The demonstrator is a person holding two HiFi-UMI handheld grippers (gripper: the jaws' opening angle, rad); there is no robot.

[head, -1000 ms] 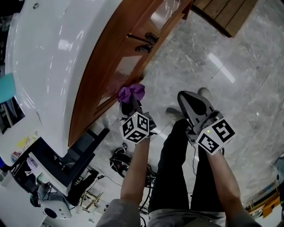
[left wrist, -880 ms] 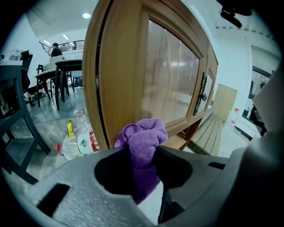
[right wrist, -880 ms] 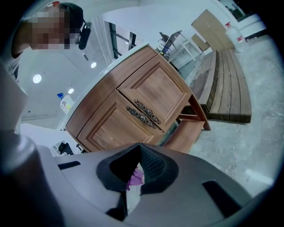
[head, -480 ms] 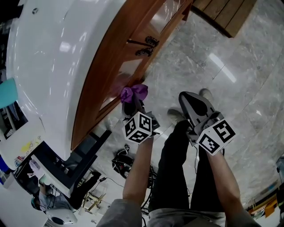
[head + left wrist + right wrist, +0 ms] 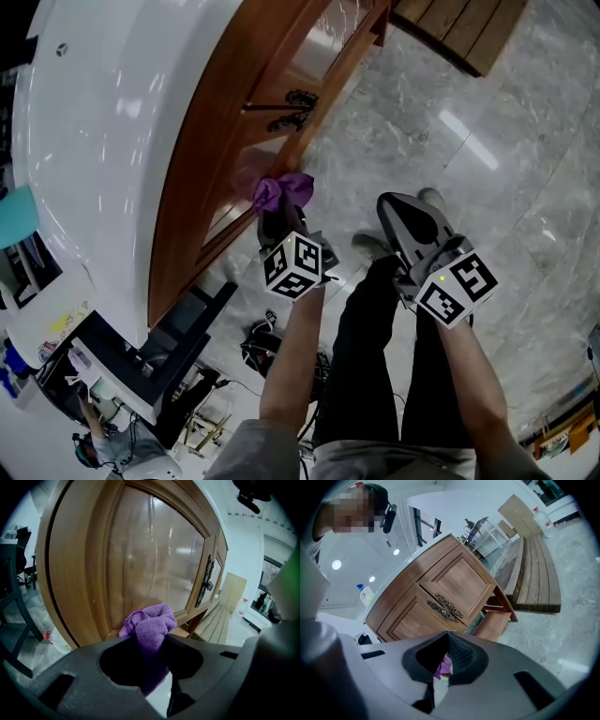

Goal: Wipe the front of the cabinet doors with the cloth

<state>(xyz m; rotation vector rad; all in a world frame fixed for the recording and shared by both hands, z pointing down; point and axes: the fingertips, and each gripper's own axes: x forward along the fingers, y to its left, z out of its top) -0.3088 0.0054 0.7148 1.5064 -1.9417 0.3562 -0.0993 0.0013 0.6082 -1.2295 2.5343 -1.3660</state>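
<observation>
Since a second ago the left gripper [image 5: 279,216] has edged a little along the cabinet's lower edge with the cloth, and the door handles [image 5: 286,108] now sit lower and further left in the head view. The right gripper [image 5: 405,208] stays where it was.

Grey polished stone floor [image 5: 497,187] fills the right of the head view. A glossy white countertop [image 5: 112,141] tops the brown wooden cabinet [image 5: 187,216] on the left. A slatted wooden platform [image 5: 473,33] lies on the floor beyond the cabinet, cut off by the top edge. The person's dark trousers [image 5: 375,356] run down the middle. Tangled cables and equipment [image 5: 150,366] crowd the lower left, too cluttered to name.

In the left gripper view the cabinet door [image 5: 145,569] shows a glossy pane in a wooden frame, its ornate dark handles [image 5: 206,581] small at the right. The cabinet's far end runs out of view.

The left gripper [image 5: 147,641] is clamped on the purple cloth [image 5: 150,623], which bunches out past the jaw tips, right in front of the door's bottom rail. Whether the cloth [image 5: 281,190] actually presses the wood cannot be told. The right gripper [image 5: 447,637] is held well back from the cabinet, its jaws together with nothing between them. A scrap of the cloth [image 5: 440,667] shows through the gap behind its tips.
</observation>
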